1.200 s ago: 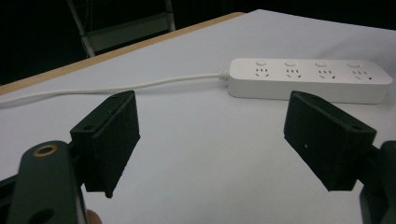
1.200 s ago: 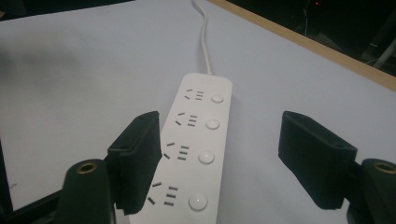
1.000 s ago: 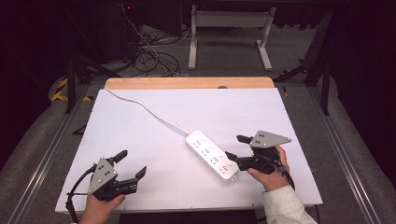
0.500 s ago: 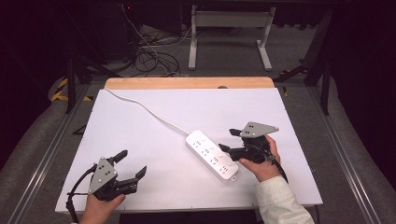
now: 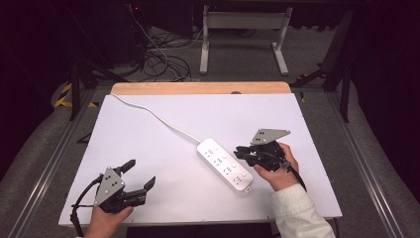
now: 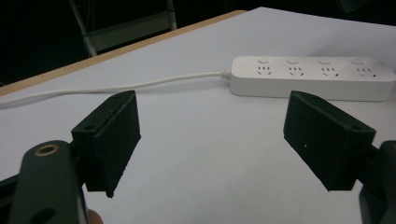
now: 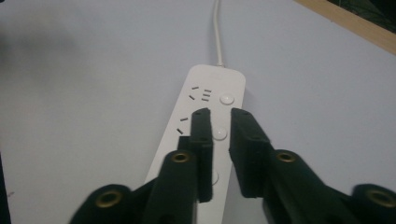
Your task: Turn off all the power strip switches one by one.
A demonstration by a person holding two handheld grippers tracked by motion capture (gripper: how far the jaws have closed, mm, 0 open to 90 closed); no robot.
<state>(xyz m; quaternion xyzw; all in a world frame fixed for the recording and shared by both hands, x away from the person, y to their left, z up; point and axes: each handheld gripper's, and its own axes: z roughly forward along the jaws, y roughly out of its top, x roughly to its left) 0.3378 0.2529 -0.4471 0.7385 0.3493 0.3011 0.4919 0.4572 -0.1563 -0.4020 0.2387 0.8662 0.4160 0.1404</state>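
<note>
The power strip [image 5: 225,163] lies flat on the white surface [image 5: 173,148], a little right of its middle, set on a slant with its cord [image 5: 153,115] running off toward the far left corner. Everything else can be placed from the strip.

The right tongs [image 5: 238,149] sit at the strip's right side, about level with its middle. In the right gripper view the right tongs [image 7: 220,122] hang just above the strip [image 7: 205,107], narrowed to a slim gap with nothing between them, lined up over the row of round buttons [image 7: 227,99]. Whether the tips touch the casing I cannot tell.

The left tongs [image 5: 141,174] are well apart from the strip, on its near left, spread wide and empty. In the left gripper view the strip [image 6: 310,77] lies beyond them across bare surface.

Judging by this, the step in hand is the approach to a switch: the right tongs look set to press a button with a closed tip. The next move calls for a short, straight push down onto one button, centred so the tip does not slide onto a neighbouring socket. The strip is light and may skid; the left tongs could come over to steady its end.
</note>
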